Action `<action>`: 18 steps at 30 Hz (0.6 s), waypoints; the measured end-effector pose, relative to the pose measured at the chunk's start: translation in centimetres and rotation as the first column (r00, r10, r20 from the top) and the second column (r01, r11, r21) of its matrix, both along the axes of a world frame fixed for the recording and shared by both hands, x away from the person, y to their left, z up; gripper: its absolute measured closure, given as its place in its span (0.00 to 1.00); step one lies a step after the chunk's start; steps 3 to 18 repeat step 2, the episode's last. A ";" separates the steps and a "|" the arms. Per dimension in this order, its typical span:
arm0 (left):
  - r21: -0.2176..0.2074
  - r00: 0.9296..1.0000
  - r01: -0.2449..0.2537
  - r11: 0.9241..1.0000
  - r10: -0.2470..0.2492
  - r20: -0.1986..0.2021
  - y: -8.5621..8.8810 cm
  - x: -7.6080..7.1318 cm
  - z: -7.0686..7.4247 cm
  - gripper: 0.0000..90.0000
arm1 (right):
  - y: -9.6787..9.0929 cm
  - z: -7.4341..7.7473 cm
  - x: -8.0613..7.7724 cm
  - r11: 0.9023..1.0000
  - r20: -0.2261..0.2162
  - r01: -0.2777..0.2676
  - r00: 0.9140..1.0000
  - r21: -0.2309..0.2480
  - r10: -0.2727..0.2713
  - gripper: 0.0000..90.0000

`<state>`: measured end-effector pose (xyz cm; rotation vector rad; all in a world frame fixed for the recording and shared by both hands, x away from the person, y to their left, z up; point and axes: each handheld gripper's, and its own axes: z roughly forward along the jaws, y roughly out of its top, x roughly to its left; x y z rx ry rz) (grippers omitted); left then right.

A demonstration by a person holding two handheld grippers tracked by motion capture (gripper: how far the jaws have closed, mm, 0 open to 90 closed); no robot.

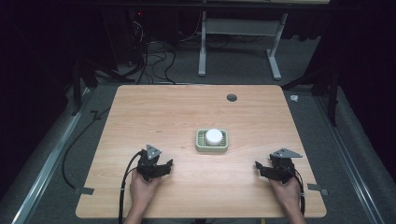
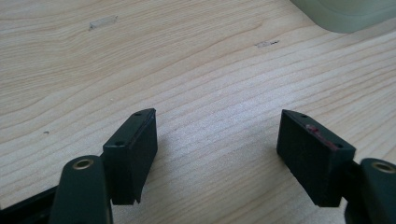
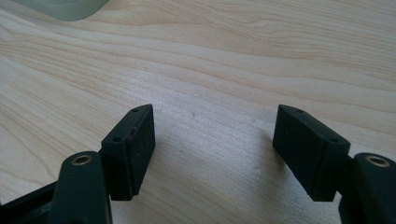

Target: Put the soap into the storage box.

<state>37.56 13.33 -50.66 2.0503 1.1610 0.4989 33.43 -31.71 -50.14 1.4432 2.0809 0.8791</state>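
One wooden table takes up the middle of the high view, and on it sits one pale green soap dish, a little right of centre and just below the middle of the frame. One white round bar of soap lies in the dish, touching its ribbed floor. The dish is a rounded rectangle whose long axis runs left to right across the frame; the soap is round, so it points no particular way.

There are two grippers, one in each hand. The left gripper rests at the lower left of the table, its tips aimed toward the right of the frame and slightly up, at the dish. The right gripper sits at the lower right, its tips aimed left. Both are well apart from the dish, which lies between them.

In the left gripper view the two black jaws stand spread with bare wood between them, grasping nothing; a corner of the dish shows at the upper right. In the right gripper view the jaws are likewise released over bare wood, with the dish's edge at the upper left.
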 end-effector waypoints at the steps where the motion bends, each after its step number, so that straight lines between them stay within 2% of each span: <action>1: 0.000 1.000 0.000 1.000 0.000 0.000 0.0 0.0 0.0 0.33 | 0.0 0.0 0.0 1.000 0.000 -0.001 1.000 0.001 0.001 0.34; 18: 0.000 1.000 0.000 1.000 0.000 0.000 0.0 0.0 0.0 0.33 | 0.0 0.0 0.0 1.000 0.000 0.000 1.000 0.000 0.000 0.34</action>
